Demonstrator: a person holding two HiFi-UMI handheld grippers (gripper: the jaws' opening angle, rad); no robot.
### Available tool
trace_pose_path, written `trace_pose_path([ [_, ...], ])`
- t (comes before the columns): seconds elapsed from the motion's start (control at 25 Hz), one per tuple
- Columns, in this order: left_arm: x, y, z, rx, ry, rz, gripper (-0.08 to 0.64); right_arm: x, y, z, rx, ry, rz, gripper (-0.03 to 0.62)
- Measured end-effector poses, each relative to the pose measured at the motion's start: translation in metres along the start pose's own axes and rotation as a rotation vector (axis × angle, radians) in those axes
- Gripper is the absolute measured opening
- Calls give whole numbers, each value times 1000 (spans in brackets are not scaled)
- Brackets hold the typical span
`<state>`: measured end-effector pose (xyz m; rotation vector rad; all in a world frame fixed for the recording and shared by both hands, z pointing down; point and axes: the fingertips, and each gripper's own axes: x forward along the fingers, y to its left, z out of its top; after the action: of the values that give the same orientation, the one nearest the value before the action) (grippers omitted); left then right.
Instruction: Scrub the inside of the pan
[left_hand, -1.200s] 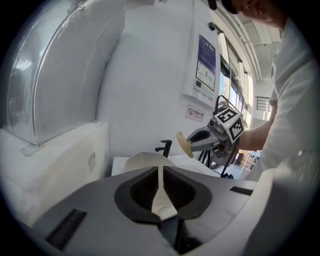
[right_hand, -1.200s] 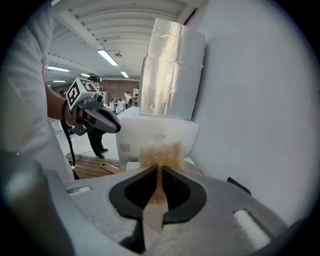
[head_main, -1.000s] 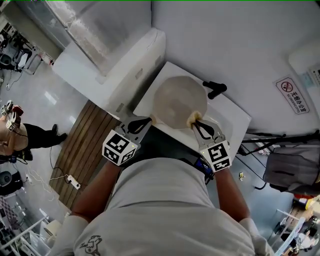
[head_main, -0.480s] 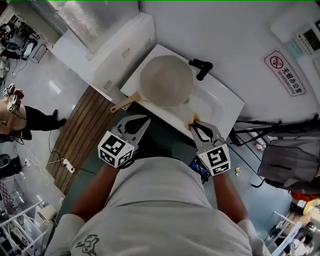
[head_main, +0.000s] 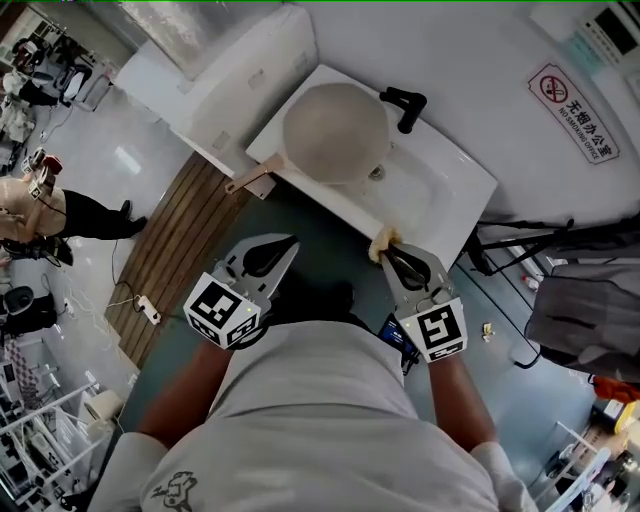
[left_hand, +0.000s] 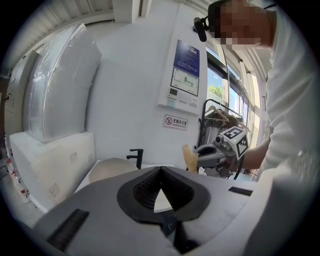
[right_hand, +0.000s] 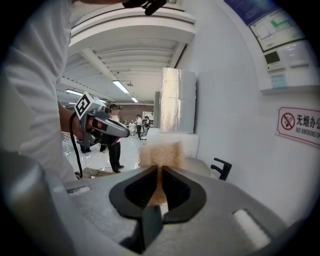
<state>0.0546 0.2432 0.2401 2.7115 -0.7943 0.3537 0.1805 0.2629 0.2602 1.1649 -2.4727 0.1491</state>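
while the left gripper (head_main: 290, 242) hangs closed and empty, well back from the sink (head_main: 445, 200), the pan (head_main: 335, 130) lies ahead in the basin, its handle (head_main: 250, 181) jutting over the rim toward that left side; the right gripper (head_main: 393, 252), clamped on the sponge (head_main: 381, 241), is near the sink's front edge, probably better placed to reach the pan's inside.

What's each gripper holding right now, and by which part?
Right gripper pinches the tan sponge by its near end, the rest sticking out past the tips. Left gripper is shut on nothing.
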Motion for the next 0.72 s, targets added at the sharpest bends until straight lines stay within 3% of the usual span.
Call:
trace_pose_path([
  [0.28,-28,-8,19,16,-35,-43,-2,-12,19,15,1,-22,-51,34],
  [0.72,-120,23,27,14,-81,-110,-2,-6,86,69,49,-58,-129,34],
])
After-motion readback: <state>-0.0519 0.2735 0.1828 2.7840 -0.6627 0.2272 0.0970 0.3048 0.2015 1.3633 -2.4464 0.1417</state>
